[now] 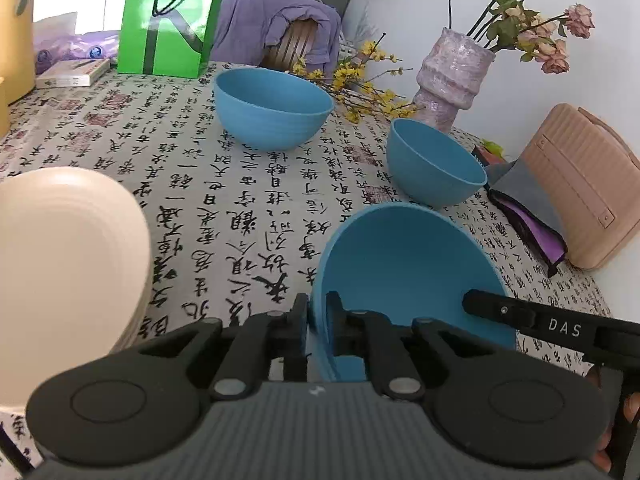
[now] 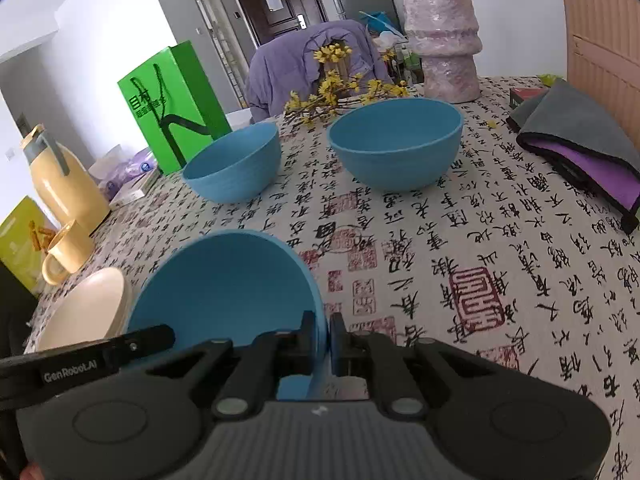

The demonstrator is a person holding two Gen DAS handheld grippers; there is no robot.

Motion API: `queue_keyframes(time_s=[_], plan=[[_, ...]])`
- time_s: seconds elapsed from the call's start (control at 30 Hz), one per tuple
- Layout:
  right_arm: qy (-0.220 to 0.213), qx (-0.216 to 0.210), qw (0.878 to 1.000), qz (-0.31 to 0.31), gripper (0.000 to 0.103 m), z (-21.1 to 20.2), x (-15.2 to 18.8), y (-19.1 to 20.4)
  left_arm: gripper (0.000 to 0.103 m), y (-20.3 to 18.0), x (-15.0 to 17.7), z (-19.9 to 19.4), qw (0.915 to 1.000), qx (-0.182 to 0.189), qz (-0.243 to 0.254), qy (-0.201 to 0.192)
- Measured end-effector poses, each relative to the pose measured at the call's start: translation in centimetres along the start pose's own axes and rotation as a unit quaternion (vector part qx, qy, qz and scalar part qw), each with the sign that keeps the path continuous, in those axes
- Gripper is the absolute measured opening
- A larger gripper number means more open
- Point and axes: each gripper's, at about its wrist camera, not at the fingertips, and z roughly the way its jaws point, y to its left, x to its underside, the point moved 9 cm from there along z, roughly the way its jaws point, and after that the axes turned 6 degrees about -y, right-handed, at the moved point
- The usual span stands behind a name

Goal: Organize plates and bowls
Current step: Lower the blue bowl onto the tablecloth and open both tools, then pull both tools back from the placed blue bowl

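Observation:
A blue bowl [image 1: 400, 264] [image 2: 224, 288] is held tilted between both grippers, close above the calligraphy tablecloth. My left gripper [image 1: 318, 316] is shut on its left rim, my right gripper [image 2: 322, 332] on the opposite rim. Each gripper's black finger shows in the other's view, the right one's [image 1: 520, 318] and the left one's [image 2: 100, 354]. Two more blue bowls stand upright farther back, one at the far left [image 1: 274, 108] [image 2: 234, 164], one at the right [image 1: 434, 164] [image 2: 396, 140]. A stack of cream plates [image 1: 68, 264] [image 2: 84, 312] lies left of the held bowl.
A lilac vase [image 1: 452, 76] with flowers and yellow sprigs [image 2: 336, 96] stands at the back. A green bag [image 1: 172, 16], a yellow flask [image 2: 64, 184] and a mug [image 2: 68, 250] are at the left. A grey-purple cloth [image 2: 576, 148] and a beige case [image 1: 580, 184] lie right.

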Motion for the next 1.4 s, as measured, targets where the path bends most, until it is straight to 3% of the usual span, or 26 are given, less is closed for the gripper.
queue_keyframes(time_s=[0.1, 0.13, 0.2, 0.23, 0.27, 0.3, 0.37, 0.47, 0.5, 0.57, 0.9, 1.2, 1.4], plan=[[-0.004, -0.002, 1.000, 0.006, 0.008, 0.6, -0.4, -0.3, 0.012, 0.0, -0.2, 0.5, 1.0000, 0.002, 0.004, 0.000], [-0.007, -0.003, 1.000, 0.009, 0.013, 0.8, -0.5, -0.4, 0.014, 0.1, -0.2, 0.7, 1.0000, 0.001, 0.001, 0.000], [-0.012, 0.003, 1.000, 0.013, 0.018, 1.1, -0.8, -0.7, 0.030, 0.4, -0.2, 1.0, 1.0000, 0.004, -0.007, 0.004], [-0.016, 0.006, 1.000, 0.011, 0.021, 1.1, -0.9, -0.8, 0.046, 0.7, -0.3, 0.9, 0.9999, 0.003, -0.010, 0.002], [-0.020, 0.007, 1.000, 0.008, 0.026, 1.1, -1.0, -0.9, 0.054, 0.9, -0.3, 0.9, 0.9999, -0.002, -0.010, -0.003], [-0.021, 0.008, 1.000, 0.006, 0.030, 1.0, -1.0, -0.9, 0.055, 1.1, -0.4, 0.7, 0.9999, -0.006, -0.008, -0.007], [-0.021, 0.010, 1.000, 0.004, 0.047, 0.9, -1.1, -1.0, 0.063, 1.2, -0.5, 0.6, 1.0000, -0.002, -0.004, -0.008], [-0.027, 0.009, 1.000, 0.000, 0.059, 0.2, -1.3, -1.0, 0.085, 0.9, -0.7, 0.0, 0.9999, 0.003, -0.002, -0.012], [-0.030, 0.011, 0.999, -0.001, 0.063, -0.1, -1.4, -1.0, 0.087, 0.7, -0.8, -0.2, 0.9999, 0.001, 0.001, -0.015], [-0.039, 0.015, 0.999, -0.001, 0.082, -0.8, -1.6, -1.1, 0.102, 0.5, -0.8, -0.7, 0.9998, -0.005, 0.005, -0.017], [-0.100, 0.035, 0.993, -0.044, 0.088, -6.1, -1.3, 0.0, 0.103, -1.0, -0.1, -5.4, 0.9962, -0.012, 0.048, -0.071], [-0.168, 0.045, 0.982, -0.076, 0.095, -12.9, 1.7, 1.1, 0.103, -1.7, 2.7, -12.5, 0.9812, -0.024, 0.100, -0.163], [-0.192, 0.030, 0.978, -0.069, 0.098, -16.8, 5.4, 1.8, 0.103, -0.4, 5.3, -17.3, 0.9724, -0.048, 0.096, -0.207]])
